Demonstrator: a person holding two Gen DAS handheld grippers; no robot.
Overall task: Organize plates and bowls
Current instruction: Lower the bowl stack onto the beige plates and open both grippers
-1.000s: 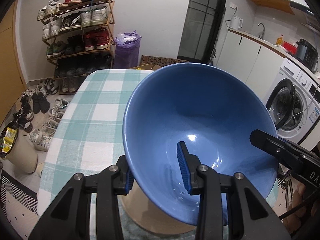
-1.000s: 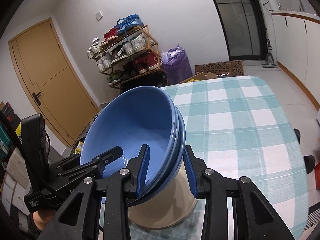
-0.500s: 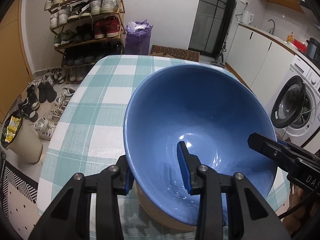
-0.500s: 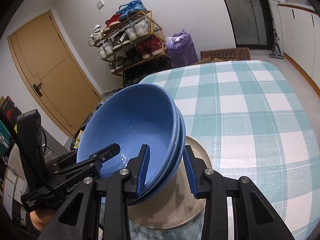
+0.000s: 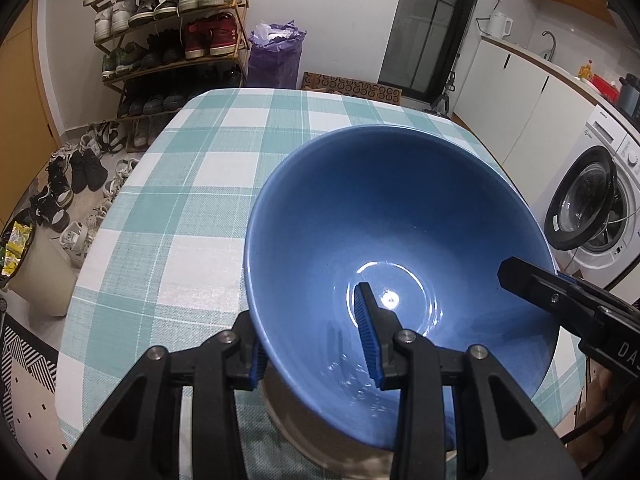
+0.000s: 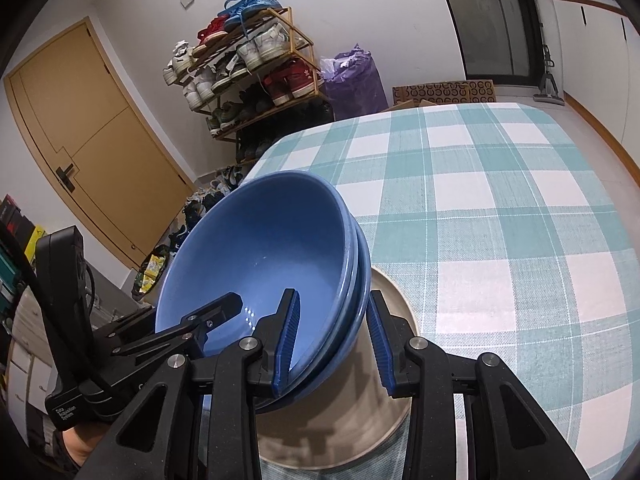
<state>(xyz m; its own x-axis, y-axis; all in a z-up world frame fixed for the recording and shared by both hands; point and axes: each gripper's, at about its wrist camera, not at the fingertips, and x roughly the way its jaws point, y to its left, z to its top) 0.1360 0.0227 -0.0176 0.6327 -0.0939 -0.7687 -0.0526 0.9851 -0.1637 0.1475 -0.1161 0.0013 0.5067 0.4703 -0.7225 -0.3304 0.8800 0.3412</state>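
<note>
nested blue bowls (image 6: 272,256), tilted, above beige plate (image 6: 384,412)

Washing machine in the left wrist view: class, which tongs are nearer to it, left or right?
Right. The right tongs hold the blue bowls at the rim facing the washing machine; the left tongs hold the opposite rim, the bowls lying between.

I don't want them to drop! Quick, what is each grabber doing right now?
Left gripper: closed on the rim of the stacked blue bowls.
Right gripper: closed on the opposite rim of the same bowls.
</note>
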